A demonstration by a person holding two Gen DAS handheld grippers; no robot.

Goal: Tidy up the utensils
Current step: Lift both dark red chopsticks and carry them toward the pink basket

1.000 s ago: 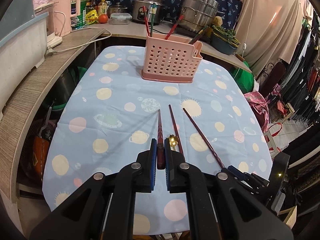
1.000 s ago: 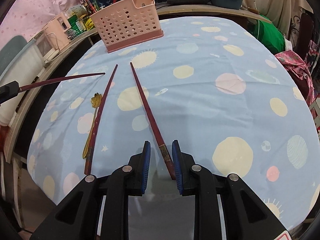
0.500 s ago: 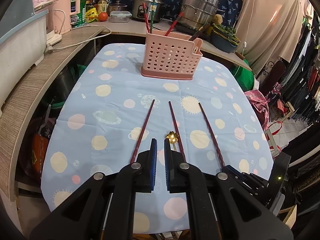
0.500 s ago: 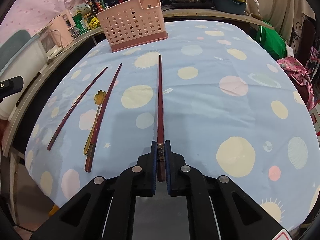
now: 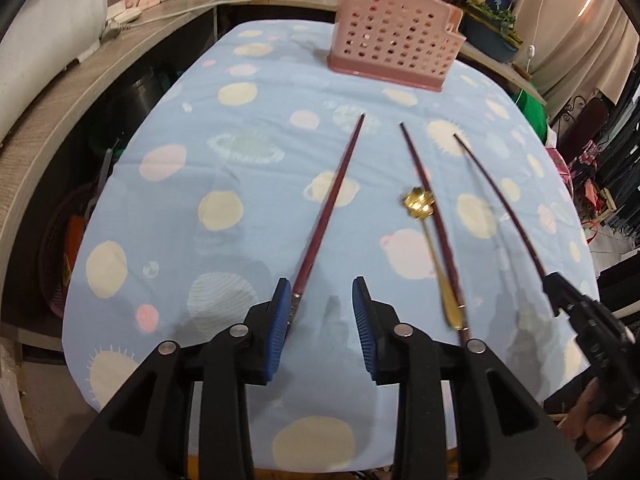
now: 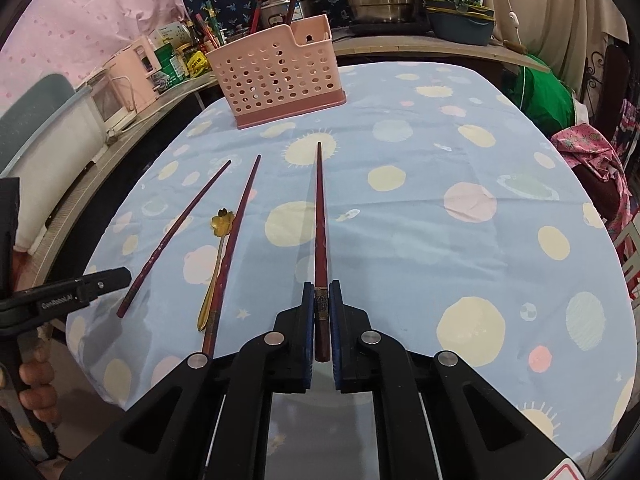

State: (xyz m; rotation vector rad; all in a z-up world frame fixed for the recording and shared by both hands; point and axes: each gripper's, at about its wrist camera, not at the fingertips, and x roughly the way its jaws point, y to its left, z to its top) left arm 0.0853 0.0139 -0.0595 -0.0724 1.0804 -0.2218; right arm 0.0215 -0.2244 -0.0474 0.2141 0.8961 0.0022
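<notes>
Right wrist view: my right gripper (image 6: 319,322) clamps a chopstick (image 6: 319,220) short of the pink basket (image 6: 276,80); my left gripper's (image 5: 322,318) jaws, just opening, straddle another chopstick's (image 5: 328,208) end on the spotted tablecloth (image 6: 420,240).

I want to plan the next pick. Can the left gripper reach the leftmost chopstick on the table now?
Probably yes. The left gripper is open and the leftmost chopstick lies with its near end at the left pad, nothing covering it.

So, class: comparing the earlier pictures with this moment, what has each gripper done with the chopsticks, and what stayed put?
The left gripper let go of its chopstick, which now lies on the tablecloth; its jaws have just been opening. The right gripper closed on the right-hand chopstick. The middle chopstick, gold spoon and pink basket stayed.
</notes>
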